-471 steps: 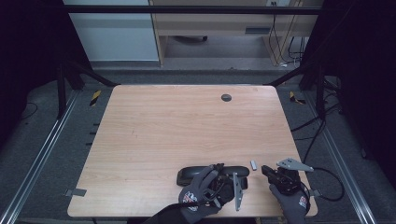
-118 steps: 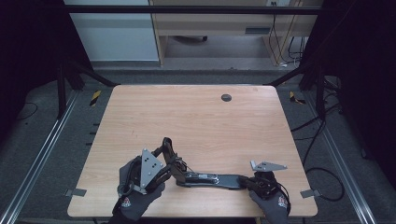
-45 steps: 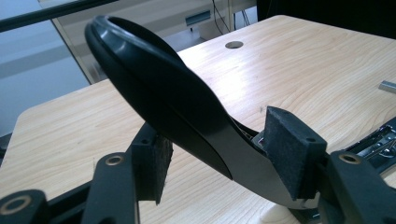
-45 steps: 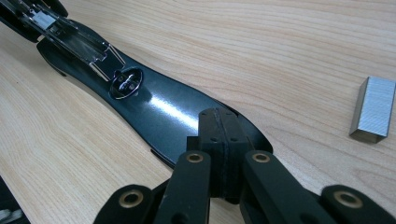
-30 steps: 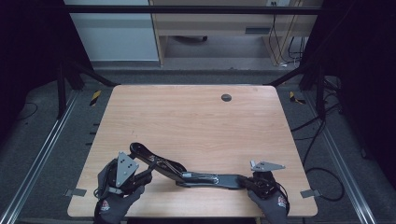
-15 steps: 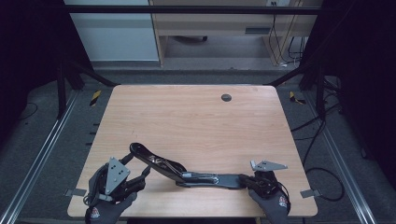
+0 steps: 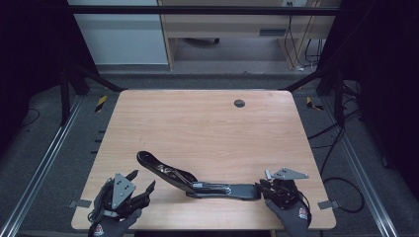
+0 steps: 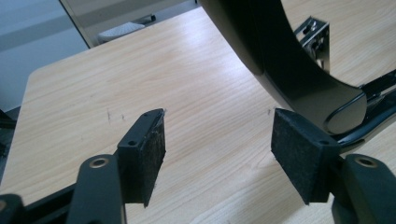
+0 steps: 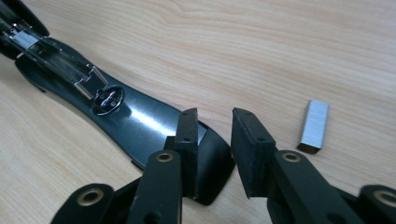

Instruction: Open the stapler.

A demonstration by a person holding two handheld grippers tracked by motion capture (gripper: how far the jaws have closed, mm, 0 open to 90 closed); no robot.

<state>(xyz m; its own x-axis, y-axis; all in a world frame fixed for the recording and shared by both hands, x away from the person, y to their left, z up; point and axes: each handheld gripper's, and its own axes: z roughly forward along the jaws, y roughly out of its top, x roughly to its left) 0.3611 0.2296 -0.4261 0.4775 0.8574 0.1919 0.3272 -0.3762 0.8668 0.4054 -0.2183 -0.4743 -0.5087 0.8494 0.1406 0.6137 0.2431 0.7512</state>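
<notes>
Pale wooden tabletop (image 7: 207,128), dark room around. The stapler (image 7: 197,180) lies swung open near the front edge, ready for loading. Left tongs (image 7: 141,182) gape empty; right tongs (image 9: 212,140) have just been opening off its base, staple strip (image 9: 314,125) beside.

In the left gripper view the curved glossy black top arm of the opened stapler (image 8: 289,60) runs out past the upper edge, so its far end cannot be seen. In the right gripper view the stapler's shiny metal staple channel (image 9: 51,56) is cut off at the upper left corner. From the high view the small silver block of staples (image 7: 267,174) is too small to make out, and the person's black-gloved right hand (image 7: 295,219) runs off the bottom edge.
</notes>
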